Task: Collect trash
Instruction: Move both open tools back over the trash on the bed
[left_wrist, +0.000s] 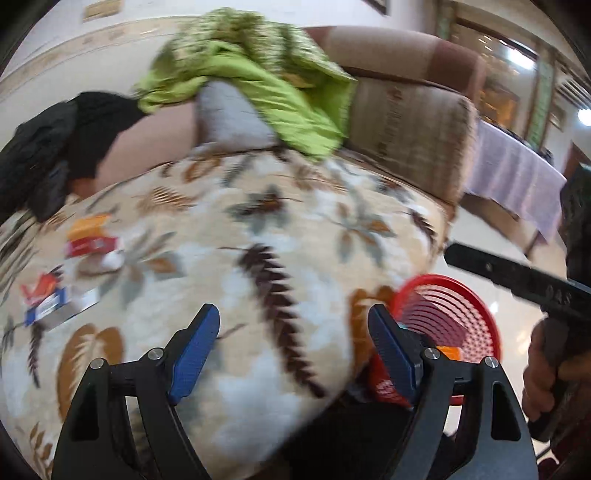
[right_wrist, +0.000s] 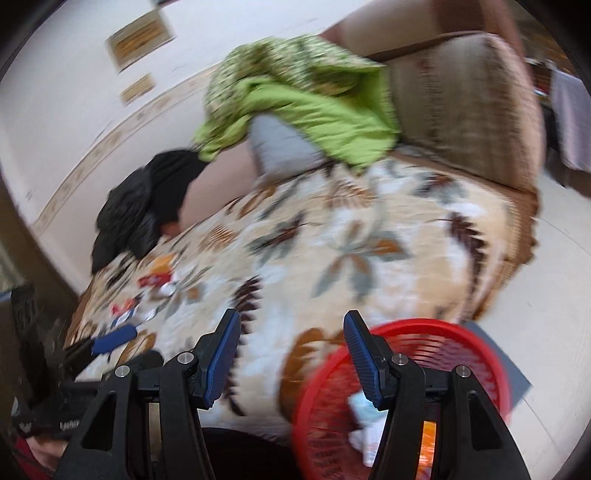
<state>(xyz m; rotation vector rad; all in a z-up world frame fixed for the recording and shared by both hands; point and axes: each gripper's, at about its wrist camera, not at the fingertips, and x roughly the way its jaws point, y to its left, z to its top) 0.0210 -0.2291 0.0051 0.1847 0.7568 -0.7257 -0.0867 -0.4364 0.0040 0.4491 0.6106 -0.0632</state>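
Trash (left_wrist: 90, 240): several wrappers lie on the sofa blanket (left_wrist: 258, 258), well apart from the red basket (right_wrist: 424, 343) that already holds some pieces, so I judge collection partly done; left gripper (left_wrist: 291, 350) and right gripper (right_wrist: 291, 358) both gape, empty.

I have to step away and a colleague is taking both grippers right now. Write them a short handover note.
Left gripper: open, empty, above the floral blanket.
Right gripper: open, empty, beside the red basket.
Done: the basket, at the blanket's near right edge, already holds some wrappers and paper.
Left: several wrappers and packets lie scattered on the blanket's left side.
Green cloth and black garment on the sofa appear to be clothing, not trash.
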